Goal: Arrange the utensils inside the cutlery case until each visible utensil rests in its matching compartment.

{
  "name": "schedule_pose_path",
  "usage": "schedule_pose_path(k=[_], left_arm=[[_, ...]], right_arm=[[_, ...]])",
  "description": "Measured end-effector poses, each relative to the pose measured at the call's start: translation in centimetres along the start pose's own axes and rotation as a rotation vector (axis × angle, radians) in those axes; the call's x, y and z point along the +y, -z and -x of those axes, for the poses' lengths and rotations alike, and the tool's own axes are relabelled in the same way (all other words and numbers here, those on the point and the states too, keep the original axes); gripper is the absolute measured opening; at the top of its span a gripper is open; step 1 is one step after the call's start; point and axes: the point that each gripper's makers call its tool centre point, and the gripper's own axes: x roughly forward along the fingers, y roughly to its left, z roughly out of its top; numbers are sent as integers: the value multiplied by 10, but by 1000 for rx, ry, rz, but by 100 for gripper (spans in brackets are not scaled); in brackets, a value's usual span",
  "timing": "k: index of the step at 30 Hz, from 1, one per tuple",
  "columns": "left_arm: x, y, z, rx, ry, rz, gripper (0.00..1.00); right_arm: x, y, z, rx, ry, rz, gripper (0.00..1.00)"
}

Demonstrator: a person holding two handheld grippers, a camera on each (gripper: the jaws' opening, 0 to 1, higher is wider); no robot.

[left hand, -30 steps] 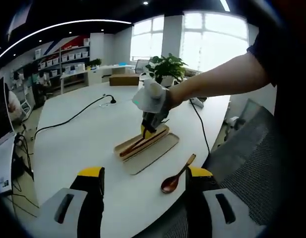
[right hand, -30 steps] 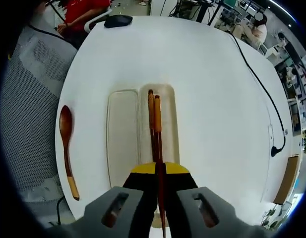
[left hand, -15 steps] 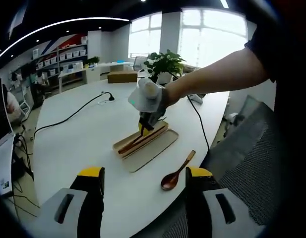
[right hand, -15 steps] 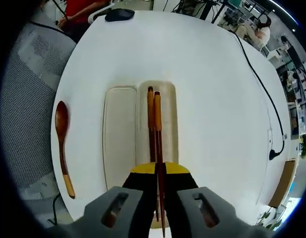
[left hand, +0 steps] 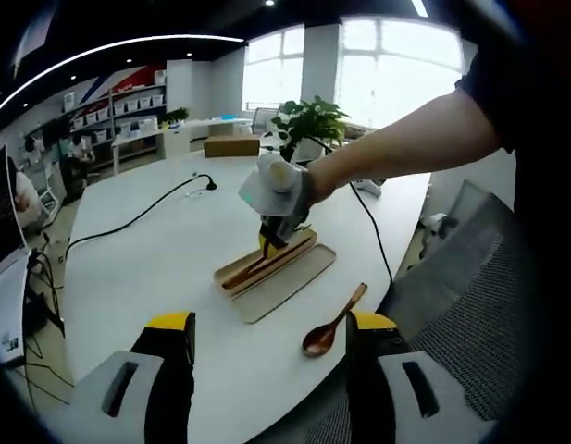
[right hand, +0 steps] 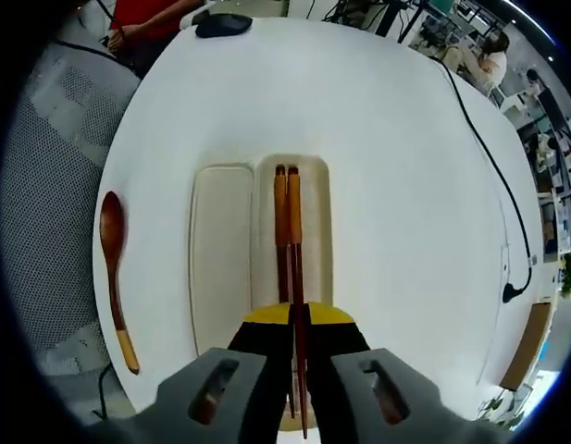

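Risk: my right gripper [right hand: 295, 326] clamps the two dark wooden chopsticks [right hand: 288, 231] over the pale two-compartment cutlery case [right hand: 220, 268], where uneven release may scatter them; left gripper [left hand: 266, 344] open, brown wooden spoon [right hand: 115, 264] outside.

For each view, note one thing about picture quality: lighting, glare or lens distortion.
Left gripper view: the windows are blown out to white glare, and the ceiling light strip bows into a curve through fisheye distortion. Right gripper view: lighting is even and soft on the white table, the chopsticks and spoon are sharp, and the table edge bulges round.
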Motion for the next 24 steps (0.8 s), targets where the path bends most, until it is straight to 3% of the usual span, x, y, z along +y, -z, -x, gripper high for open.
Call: schedule_pose_path(k=[6,14,24], left_arm=[[-2,5,-2,28,7,-17,68],[2,2,0,8,-5,-18,68],[2,2,0,8,-2,-18,69]], right_arm=[[-5,-3,-1,-40,17,-21,0],[-2,-3,-1,-43,-5,-46,1],[-6,-2,11,-64,23,-46,4]])
